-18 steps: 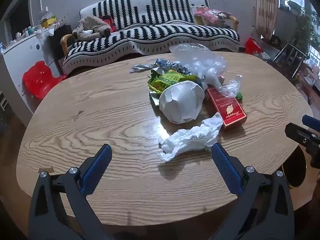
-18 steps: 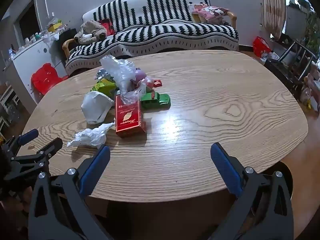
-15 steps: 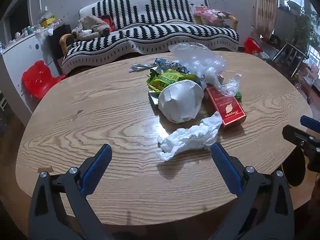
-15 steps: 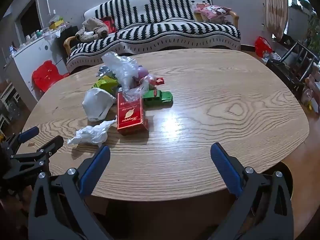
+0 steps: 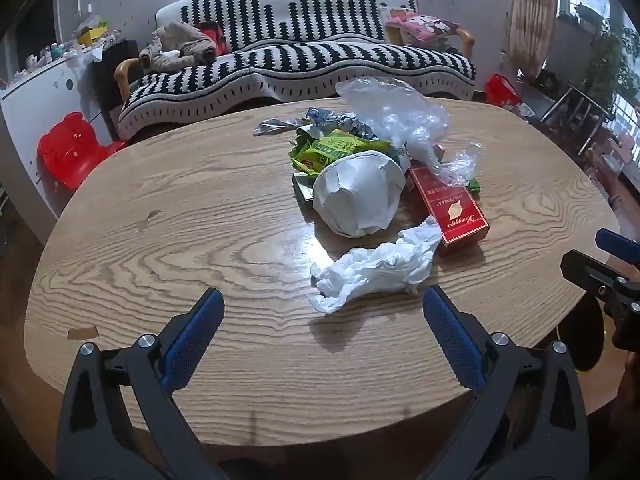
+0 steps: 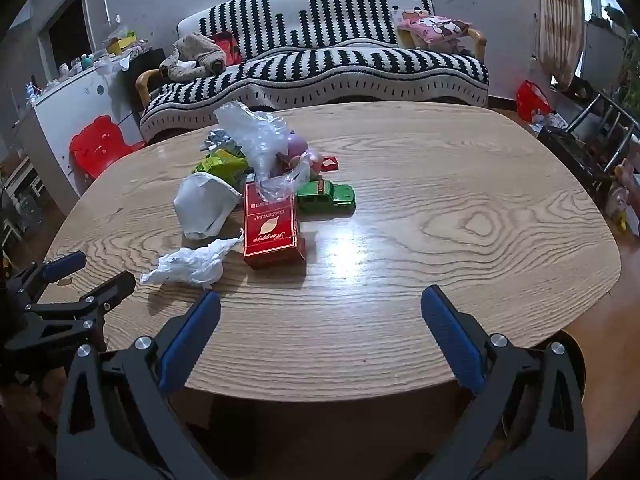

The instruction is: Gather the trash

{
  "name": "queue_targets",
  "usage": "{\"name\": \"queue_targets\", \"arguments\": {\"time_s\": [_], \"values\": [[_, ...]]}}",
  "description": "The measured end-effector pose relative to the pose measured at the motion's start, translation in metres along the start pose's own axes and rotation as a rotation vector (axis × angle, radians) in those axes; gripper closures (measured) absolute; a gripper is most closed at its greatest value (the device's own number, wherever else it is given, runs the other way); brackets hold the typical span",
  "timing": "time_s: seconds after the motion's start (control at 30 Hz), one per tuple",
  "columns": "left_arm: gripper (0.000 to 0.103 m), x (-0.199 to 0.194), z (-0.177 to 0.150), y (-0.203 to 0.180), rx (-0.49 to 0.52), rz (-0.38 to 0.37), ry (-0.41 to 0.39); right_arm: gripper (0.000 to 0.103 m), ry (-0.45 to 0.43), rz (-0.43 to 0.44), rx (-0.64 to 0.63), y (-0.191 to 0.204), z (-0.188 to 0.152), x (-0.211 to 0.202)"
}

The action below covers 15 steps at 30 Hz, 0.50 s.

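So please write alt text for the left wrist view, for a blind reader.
The open left tongs hover over a wooden table, before a crumpled white tissue. Behind it lie a white paper cup, a red box, green wrappers and a clear plastic bag.

In the right wrist view the table lies bare across the right half of the frame, while the left centre is blocked by a cluster of red box, crumpled tissue and green toy car.
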<state>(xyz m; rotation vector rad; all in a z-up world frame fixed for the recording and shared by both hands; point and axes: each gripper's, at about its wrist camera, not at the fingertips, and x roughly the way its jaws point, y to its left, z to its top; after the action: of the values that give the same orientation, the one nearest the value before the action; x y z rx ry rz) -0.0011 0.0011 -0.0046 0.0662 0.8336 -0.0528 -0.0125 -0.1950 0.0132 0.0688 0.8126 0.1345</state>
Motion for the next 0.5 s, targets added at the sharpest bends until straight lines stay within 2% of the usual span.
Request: {"name": "queue_targets", "arguments": {"time_s": [0.5], "values": [[0.006, 0.0025, -0.0011, -0.0006, 0.001, -0.014, 0.010, 0.006, 0.010, 0.009, -0.007, 0.0007, 0.0000, -0.0022]]}}
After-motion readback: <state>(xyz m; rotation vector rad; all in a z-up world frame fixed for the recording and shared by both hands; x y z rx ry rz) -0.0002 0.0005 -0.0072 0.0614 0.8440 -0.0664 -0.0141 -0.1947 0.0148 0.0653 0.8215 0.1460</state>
